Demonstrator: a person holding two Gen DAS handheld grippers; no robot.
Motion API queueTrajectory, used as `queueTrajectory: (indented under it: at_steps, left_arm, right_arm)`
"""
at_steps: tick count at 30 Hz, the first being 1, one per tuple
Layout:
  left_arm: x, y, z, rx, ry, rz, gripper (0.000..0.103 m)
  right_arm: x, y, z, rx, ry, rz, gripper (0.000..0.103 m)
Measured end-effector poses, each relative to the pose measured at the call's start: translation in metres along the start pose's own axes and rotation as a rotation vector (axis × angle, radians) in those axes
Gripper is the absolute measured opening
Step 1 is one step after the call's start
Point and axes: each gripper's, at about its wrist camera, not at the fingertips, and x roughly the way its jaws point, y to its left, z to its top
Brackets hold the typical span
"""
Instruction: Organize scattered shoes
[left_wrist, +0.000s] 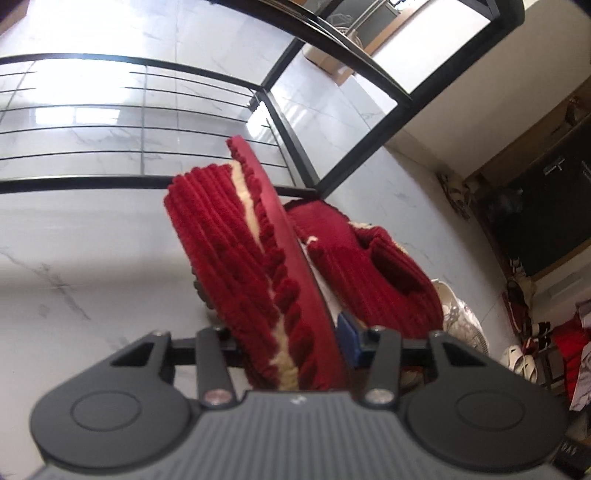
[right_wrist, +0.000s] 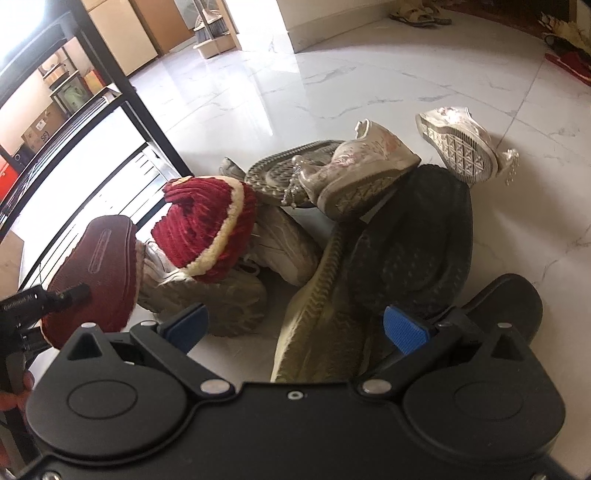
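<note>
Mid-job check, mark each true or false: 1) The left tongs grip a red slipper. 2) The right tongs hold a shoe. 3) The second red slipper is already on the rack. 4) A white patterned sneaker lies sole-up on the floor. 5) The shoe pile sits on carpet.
1) True: the left tongs are shut on the red slipper.
2) False: the right tongs are open, holding nothing.
3) False: the second red slipper rests on the shoe pile beside the black rack.
4) True: the white patterned sneaker shows its sole.
5) False: it sits on a white marble-look tile floor.
</note>
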Motion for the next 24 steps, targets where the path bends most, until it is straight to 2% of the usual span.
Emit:
queueTrajectory:
  at_steps: [4, 13, 18, 22, 24]
  left_arm:
    - [-0.016, 0.018, -0.006, -0.029, -0.028, -0.026, 0.045]
    - [-0.04, 0.035, -0.015, 0.031, -0.061, -0.06, 0.045]
    - [-0.056, 0.041, -0.02, 0.11, -0.085, -0.046, 0.045]
    - [-0.064, 0.05, -0.024, 0.142, -0.111, -0.046, 0.045]
    - [-0.07, 0.057, -0.028, 0.142, -0.132, -0.023, 0.045]
  right_arm:
    - [-0.012, 0.008, -0.001, -0.016, -0.013, 0.005, 0.103]
    - [-0.034, 0.042, 0.004, -0.074, -0.068, 0.011, 0.103]
    - [-0.047, 0.065, 0.008, -0.101, -0.113, 0.019, 0.103]
    - [-0.044, 0.099, 0.002, -0.15, -0.094, 0.036, 0.103]
    - [-0.043, 0.116, -0.002, -0.175, -0.084, 0.045, 0.103]
